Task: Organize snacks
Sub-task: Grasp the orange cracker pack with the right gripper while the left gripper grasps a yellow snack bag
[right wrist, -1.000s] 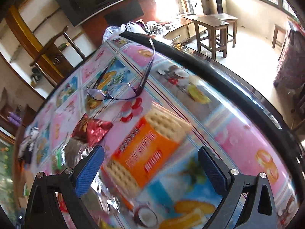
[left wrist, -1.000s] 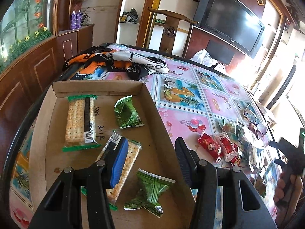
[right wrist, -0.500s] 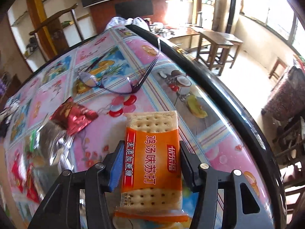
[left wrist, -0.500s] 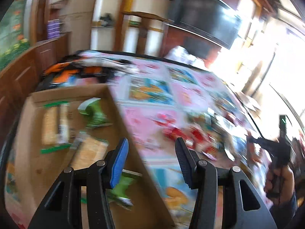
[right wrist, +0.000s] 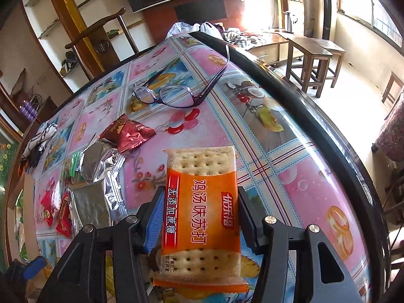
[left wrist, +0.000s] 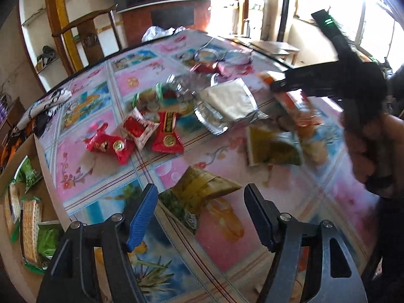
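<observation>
An orange cracker packet (right wrist: 202, 217) is clamped between the fingers of the right gripper (right wrist: 199, 217) and held above the table (right wrist: 290, 151); "鸡汤味苏打" and "无添加蔗糖" are printed on its band. A dark red sachet (right wrist: 127, 132), silver foil packs (right wrist: 98, 161) and glasses (right wrist: 176, 93) are seen beyond. The left gripper (left wrist: 200, 212) is spread wide and empty over an olive-green packet (left wrist: 199, 189). Red candies (left wrist: 136, 136) are scattered farther off, and green-wrapped snacks are laid in a cardboard tray (left wrist: 7, 257) at left.

An orange-wrapped cracker packet (right wrist: 202, 217), pale crackers showing at both clear ends, stands lengthwise off the bench (right wrist: 298, 151). Across the bench lie red candy wrappers (left wrist: 111, 146), silver foil packs (left wrist: 229, 103), an olive-green pouch (left wrist: 199, 189) and a dark red sachet (right wrist: 127, 132).
</observation>
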